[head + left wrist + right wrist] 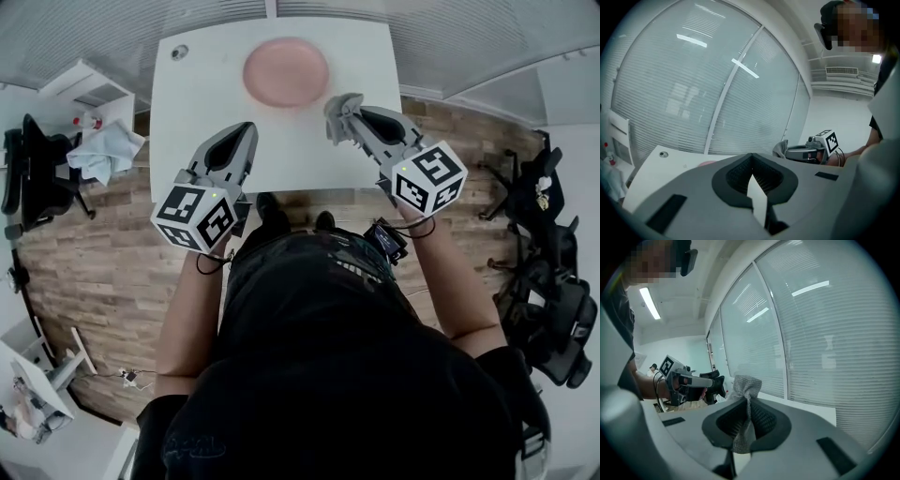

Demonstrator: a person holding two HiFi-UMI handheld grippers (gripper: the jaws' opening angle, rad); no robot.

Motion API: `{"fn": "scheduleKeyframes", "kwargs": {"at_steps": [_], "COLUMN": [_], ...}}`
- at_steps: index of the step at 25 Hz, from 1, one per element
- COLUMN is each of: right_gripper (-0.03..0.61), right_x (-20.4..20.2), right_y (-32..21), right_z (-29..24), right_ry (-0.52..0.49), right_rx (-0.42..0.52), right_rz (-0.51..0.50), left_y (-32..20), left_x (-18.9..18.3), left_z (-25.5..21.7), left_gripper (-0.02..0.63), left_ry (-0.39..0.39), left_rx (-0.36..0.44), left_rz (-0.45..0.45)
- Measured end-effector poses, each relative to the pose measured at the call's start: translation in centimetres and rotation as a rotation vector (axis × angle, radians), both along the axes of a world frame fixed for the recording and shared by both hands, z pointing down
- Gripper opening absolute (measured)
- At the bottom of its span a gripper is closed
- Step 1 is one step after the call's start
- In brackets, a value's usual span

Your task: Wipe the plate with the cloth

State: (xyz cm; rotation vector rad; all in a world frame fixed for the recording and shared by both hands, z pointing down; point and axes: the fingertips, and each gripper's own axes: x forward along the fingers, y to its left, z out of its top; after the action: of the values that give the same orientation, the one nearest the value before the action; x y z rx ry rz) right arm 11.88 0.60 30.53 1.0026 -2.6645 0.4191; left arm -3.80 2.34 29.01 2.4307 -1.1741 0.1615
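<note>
A pink round plate (286, 72) lies at the far middle of the white table (192, 112). My right gripper (345, 105) hovers just right of the plate's near edge, shut on a grey knitted cloth (335, 127). In the right gripper view the cloth (746, 385) bunches up out of the closed jaws of that gripper (746, 412). My left gripper (246, 129) hangs over the table's near left part, shut with nothing in it. In the left gripper view its jaws (751, 172) meet, a sliver of the plate (708, 163) shows beyond them, and the right gripper (786, 151) with the cloth (780, 148) shows to the right.
The table has a round cable hole (179, 52) at its far left corner. Window blinds (693, 84) run behind it. A dark chair (28, 178) and a pale blue cloth (103, 150) stand to the left, and black office chairs (553, 281) to the right, on a wood floor.
</note>
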Motion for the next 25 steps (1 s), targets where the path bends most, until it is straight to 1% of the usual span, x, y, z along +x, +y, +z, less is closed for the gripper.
{"fn": "scheduleKeyframes", "kwargs": {"at_steps": [5, 12, 18, 22, 25], "right_gripper": [0.037, 0.037, 0.037, 0.037, 0.037], "right_x": [2.7, 3.8, 2.1, 1.1, 0.5], "right_y": [3.9, 8.3, 12.4, 13.7, 15.1], "right_z": [0.0, 0.6, 0.7, -0.2, -0.5], "right_ry": [-0.035, -0.072, -0.099, -0.107, -0.120], "right_rx": [0.004, -0.002, -0.006, 0.017, 0.011], "right_rz": [-0.034, -0.082, -0.104, -0.100, -0.088], "left_y": [4.0, 8.4, 11.3, 12.3, 13.8], "left_x": [3.4, 5.6, 5.5, 5.6, 5.5], "left_z": [-0.5, 0.8, 0.1, -0.4, -0.1], "left_gripper": [0.015, 0.015, 0.015, 0.015, 0.015], "left_ry": [-0.011, -0.014, -0.015, -0.016, -0.019], "left_rx": [0.011, -0.036, -0.005, 0.012, 0.003], "left_rz": [-0.015, -0.042, -0.067, -0.042, -0.020]}}
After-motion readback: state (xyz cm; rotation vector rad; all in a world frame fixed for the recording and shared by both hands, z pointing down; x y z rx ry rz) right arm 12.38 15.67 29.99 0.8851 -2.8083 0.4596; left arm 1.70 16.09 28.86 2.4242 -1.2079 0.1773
